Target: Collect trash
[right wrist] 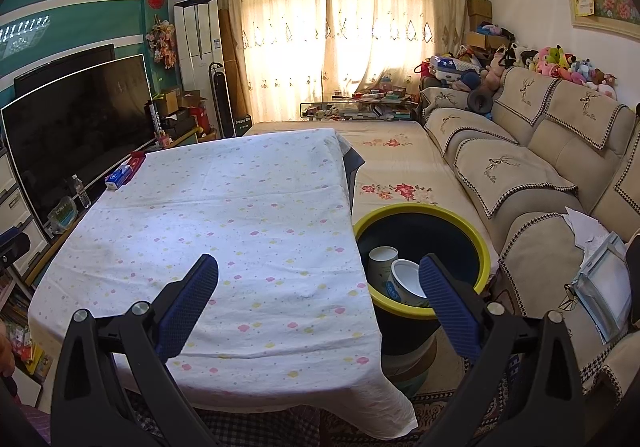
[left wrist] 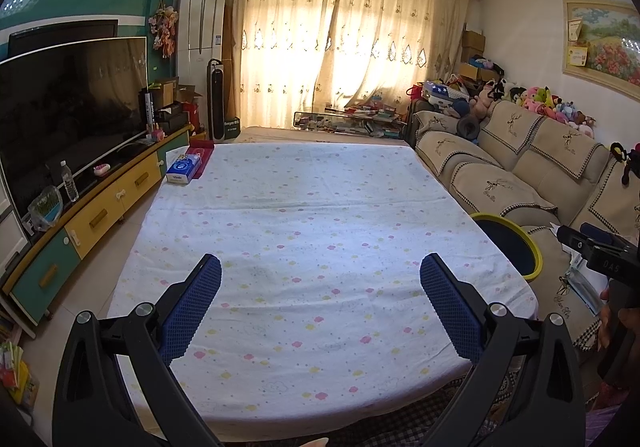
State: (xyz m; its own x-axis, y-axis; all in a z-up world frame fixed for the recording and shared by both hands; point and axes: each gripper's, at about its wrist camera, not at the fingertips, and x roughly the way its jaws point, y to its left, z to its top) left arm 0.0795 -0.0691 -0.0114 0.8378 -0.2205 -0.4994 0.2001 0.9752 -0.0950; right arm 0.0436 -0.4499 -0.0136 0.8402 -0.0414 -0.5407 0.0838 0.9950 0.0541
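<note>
Tablecloth (left wrist: pixel 320 215) with pastel flowers covers the table between television (left wrist: pixel 68 103) and sofa (left wrist: pixel 520 175). Paper cups (right wrist: pixel 394 277) lie inside the yellow-rimmed bin (right wrist: pixel 482 243) beside it. Left gripper (left wrist: pixel 320 307) and right gripper (right wrist: pixel 318 307) hover spread wide, empty.

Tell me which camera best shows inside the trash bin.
Right wrist: it looks down into the yellow-rimmed bin, showing two paper cups inside. The left wrist view catches only part of its rim beside the table; contents hidden.

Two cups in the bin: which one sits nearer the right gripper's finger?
The cup with blue print, touching the right finger in view; the plain pale cup lies left, behind it, in the bin.
</note>
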